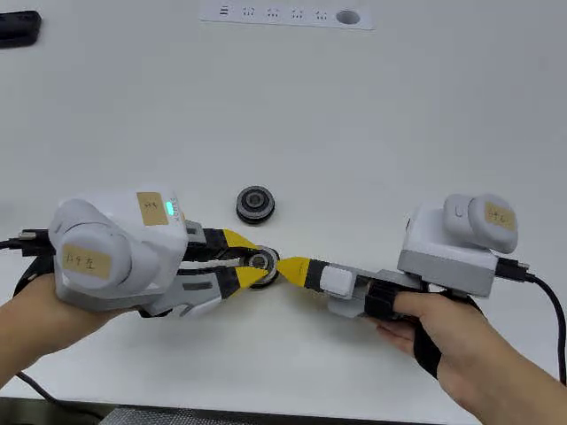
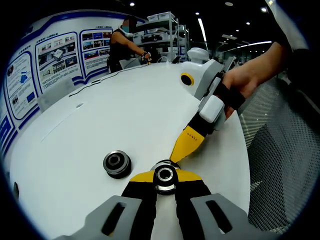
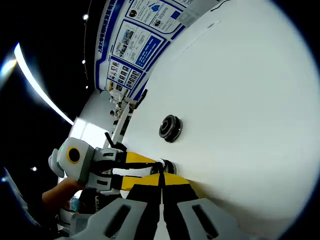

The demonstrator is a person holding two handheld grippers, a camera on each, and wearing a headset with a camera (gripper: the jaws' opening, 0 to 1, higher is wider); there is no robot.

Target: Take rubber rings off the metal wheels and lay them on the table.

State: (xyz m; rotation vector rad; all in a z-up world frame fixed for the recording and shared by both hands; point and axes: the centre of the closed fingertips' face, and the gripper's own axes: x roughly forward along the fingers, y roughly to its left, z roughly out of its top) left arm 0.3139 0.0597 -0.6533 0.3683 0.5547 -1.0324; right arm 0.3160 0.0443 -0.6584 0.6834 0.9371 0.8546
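Note:
A small metal wheel [image 1: 263,260] with a black rubber ring is held just above the white table [image 1: 399,133]; my left gripper [image 1: 257,262] is shut on it from the left. In the left gripper view the wheel [image 2: 165,176] sits between the yellow jaws of the left gripper [image 2: 165,181]. My right gripper [image 1: 283,264] comes in from the right, jaws shut, its yellow tips touching the wheel's rim. Whether the right gripper [image 3: 161,176] pinches the ring on the wheel [image 3: 165,165] is hidden. A second ringed wheel [image 1: 255,204] lies on the table behind them, apart from both grippers.
A white power strip [image 1: 283,14] lies at the table's far edge and a black object [image 1: 18,27] at the far left corner. The near table edge runs just under my hands. A person [image 2: 122,42] stands beyond the table, near shelving.

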